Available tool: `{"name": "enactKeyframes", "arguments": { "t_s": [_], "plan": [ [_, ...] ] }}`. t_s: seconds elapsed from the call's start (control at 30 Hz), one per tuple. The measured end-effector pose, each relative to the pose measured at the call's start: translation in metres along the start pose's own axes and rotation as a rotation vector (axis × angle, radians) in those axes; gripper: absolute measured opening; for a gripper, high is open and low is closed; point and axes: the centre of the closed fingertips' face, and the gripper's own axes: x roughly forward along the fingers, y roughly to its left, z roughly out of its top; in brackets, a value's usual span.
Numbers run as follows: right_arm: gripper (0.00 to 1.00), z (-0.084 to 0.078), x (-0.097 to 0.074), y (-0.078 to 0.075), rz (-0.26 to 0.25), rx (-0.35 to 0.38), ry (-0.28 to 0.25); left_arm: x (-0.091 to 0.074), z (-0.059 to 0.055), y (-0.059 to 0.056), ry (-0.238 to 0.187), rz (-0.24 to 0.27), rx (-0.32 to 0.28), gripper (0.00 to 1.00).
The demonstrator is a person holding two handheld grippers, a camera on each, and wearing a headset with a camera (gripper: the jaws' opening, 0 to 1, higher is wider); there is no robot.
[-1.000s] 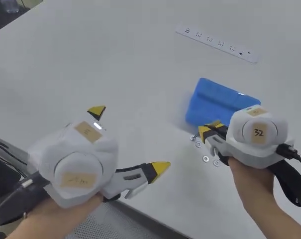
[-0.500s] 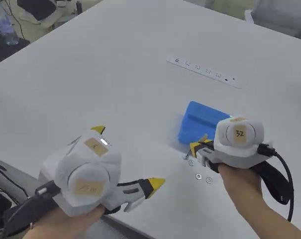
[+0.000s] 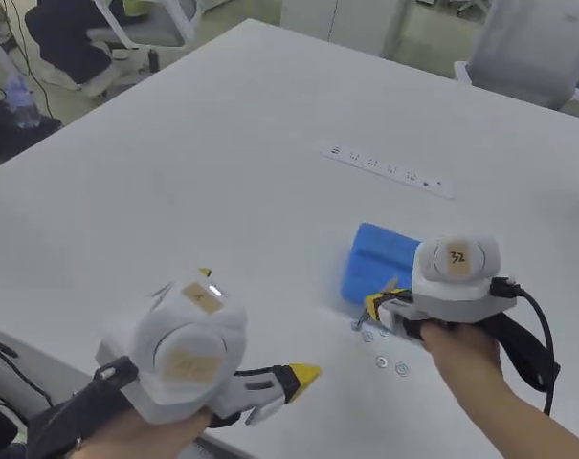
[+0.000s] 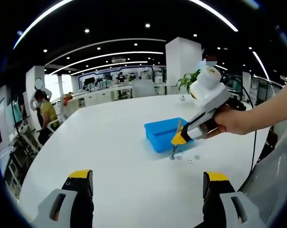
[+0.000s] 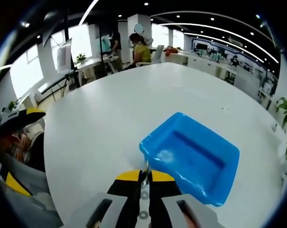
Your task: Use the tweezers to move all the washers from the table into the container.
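On the white table [image 3: 174, 163], near its front edge, the blue container [image 3: 377, 263] sat with a few washers [image 3: 380, 361] lying loose on the tabletop just beside its near side, all of them outside the container. The right gripper [image 3: 375, 306] was held over that spot, angled down toward the washers. In the right gripper view its yellow-tipped jaws stood almost together, pinched on the thin tweezers [image 4: 173, 151], whose slim point stuck out past the jaws. In the left gripper view the tweezer point reached down to the table right by the nearest washer [image 4: 179, 157], at the corner of the container. I could not tell whether the tip actually had hold of that washer. Two more washers [image 4: 194, 158] lay a little farther along, close together. A pale patch showed on the container's floor in the right gripper view, too blurred to name. The left gripper [image 3: 254, 323] was held well apart from the work, low and toward the person. Its jaws were spread wide with nothing between them. Beyond the container, farther across the table, lay a white power strip [image 3: 389, 170], well clear of the washers.
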Motion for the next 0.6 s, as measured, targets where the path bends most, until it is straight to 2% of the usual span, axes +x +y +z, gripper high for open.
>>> {"name": "enactKeyframes", "arguments": {
  "t_s": [0.37,0.6],
  "plan": [
    [0.01,0.012,-0.011,0.006,0.005,-0.002,-0.024,0.001,-0.003,-0.001,0.016,-0.004,0.005,0.99],
    [0.01,0.031,-0.025,0.005,0.004,0.027,-0.053,0.001,-0.004,-0.002,0.020,-0.006,0.013,0.99]
  ]
}}
